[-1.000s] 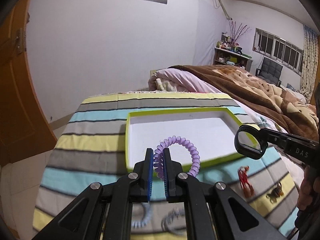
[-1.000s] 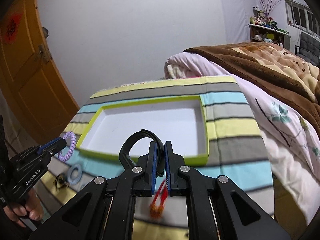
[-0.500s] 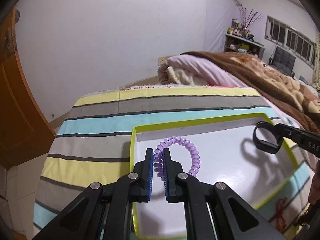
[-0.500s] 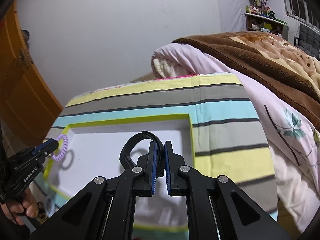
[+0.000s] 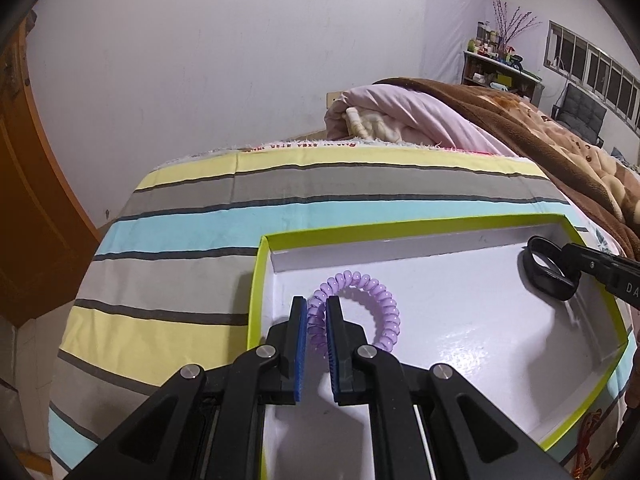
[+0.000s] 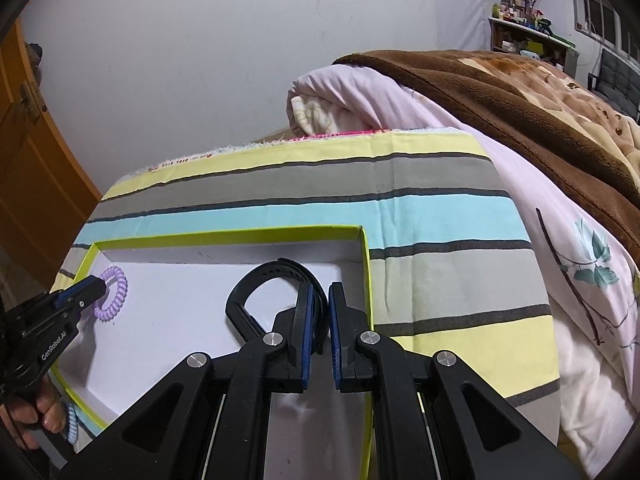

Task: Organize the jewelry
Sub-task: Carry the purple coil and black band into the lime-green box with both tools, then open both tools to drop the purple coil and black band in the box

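A: Where is the jewelry?

B: The left tongs (image 5: 316, 320) have a purple spiral bracelet (image 5: 384, 304) between their blue pads, over the left end of the white tray with the lime-green rim (image 5: 256, 280). Those jaws are opening, but the pads are on the coil.

A: Does the bracelet touch the tray floor?

B: I cannot tell. Its lower arc disappears behind the tongs, and the glossy floor shows only a faint shadow.

A: And the other side?

B: The right tongs (image 6: 318, 312) are clenched on a black band (image 6: 256, 280), a strap looped into a ring, near the tray's far right corner. In the left wrist view the band (image 5: 548, 272) seems to sit on or just above the floor; which one is hard to say.

A: Is anything cut off?

B: The near rim of the tray is hidden under the black gripper bodies in both views. At the lower right edge of the left wrist view a red ornament (image 5: 588, 440) lies outside the tray on the striped cloth (image 5: 180, 224), mostly cropped, so its form is unclear. In the right wrist view a pale blue spiral tie (image 6: 71, 424) peeks out beside the person's fingers (image 6: 44, 416), half covered.

A: What carries it all?

B: The surface is fully draped by that cloth, so its material is hidden. Behind it lies a bed with a brown blanket (image 6: 520, 92).
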Demonstrator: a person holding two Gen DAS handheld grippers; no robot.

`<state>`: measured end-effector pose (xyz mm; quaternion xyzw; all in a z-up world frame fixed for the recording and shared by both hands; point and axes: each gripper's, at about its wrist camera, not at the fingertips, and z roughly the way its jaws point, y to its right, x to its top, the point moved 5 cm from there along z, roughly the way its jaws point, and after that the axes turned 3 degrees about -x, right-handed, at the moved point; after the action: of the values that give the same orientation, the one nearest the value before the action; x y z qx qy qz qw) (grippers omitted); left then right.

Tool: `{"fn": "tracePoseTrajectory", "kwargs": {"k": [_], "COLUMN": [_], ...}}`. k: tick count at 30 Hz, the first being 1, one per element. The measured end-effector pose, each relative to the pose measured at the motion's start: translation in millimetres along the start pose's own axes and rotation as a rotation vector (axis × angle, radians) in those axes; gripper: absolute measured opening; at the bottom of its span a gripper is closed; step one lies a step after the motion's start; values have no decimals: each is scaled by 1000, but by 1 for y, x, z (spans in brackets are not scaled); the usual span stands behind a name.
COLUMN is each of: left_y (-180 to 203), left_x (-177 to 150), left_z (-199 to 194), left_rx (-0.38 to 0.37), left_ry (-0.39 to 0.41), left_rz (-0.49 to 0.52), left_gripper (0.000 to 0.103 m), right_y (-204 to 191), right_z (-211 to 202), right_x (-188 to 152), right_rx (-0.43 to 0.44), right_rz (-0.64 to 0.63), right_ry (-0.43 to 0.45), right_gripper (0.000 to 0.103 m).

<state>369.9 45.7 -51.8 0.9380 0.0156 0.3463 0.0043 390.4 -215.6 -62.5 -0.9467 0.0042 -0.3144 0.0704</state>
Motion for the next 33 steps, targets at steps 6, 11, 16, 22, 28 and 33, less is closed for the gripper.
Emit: {"fn": "tracePoseTrajectory", "kwargs": {"k": [6,11,16,22,28,33], "left_y": [0,-2,-2,1,8,13], "left_x": [-3,-5,-16,-40,-78,-108], "left_z": [-5,-22,-53,-103,-147,-172], "left_rx": [-23,-39,-57,-64,-92,-104], "left_ry": [12,40,85,162,202,217], "left_rz": [-8,-26,-19,-7,-3,14], "left_gripper": [10,10,10,10,10,10], "right_y": [-5,-9,-11,-15,-22,-28], "right_z": [-10,-29,-64,-112,-148,-170], "right_x": [-1,-7,-20,-49,-84,-114], "right_rx": [9,16,39,46,70,84], "right_rz": [-16,-27,-28,-36,-57,-78], "right_ry": [20,52,105,177,222,243], "right_gripper": [20,32,32,32,32,32]}}
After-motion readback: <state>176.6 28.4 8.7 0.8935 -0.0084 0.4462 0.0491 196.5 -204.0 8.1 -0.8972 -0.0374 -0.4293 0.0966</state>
